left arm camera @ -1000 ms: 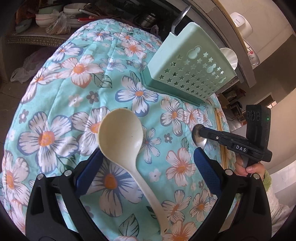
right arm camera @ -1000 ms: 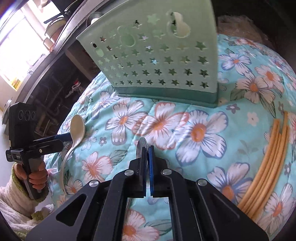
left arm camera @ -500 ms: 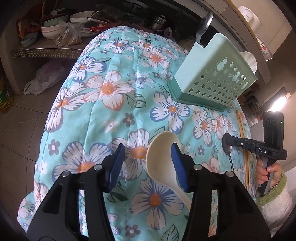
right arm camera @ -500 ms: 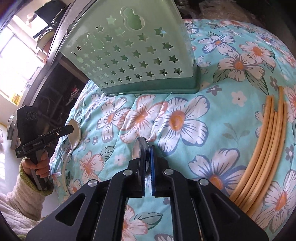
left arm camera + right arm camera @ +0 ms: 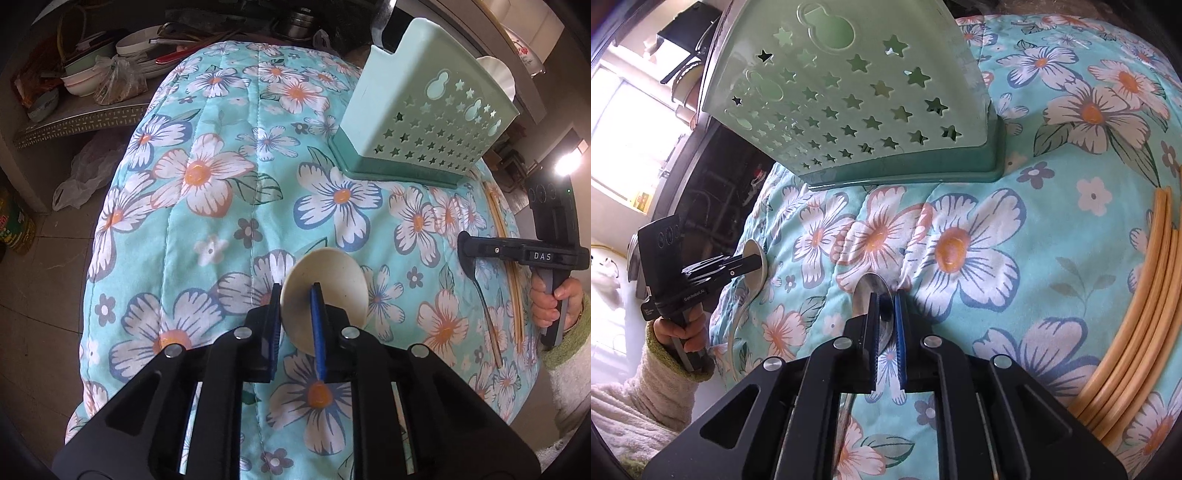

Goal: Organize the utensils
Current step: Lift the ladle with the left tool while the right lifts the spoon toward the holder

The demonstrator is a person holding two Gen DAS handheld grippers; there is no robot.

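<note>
Chopsticks (image 5: 1137, 325) lie beside caddy (image 5: 871, 103), w/ dishes (image 5: 110, 62) behind.

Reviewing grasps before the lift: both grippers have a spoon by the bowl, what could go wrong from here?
1. Left gripper, closing, pinches the cream spoon by its curved bowl; the long handle could swing or slip out.
2. Right gripper, jaws opening, pinches the metal spoon and bunched cloth; lifting may drag cloth or drop it.
</note>
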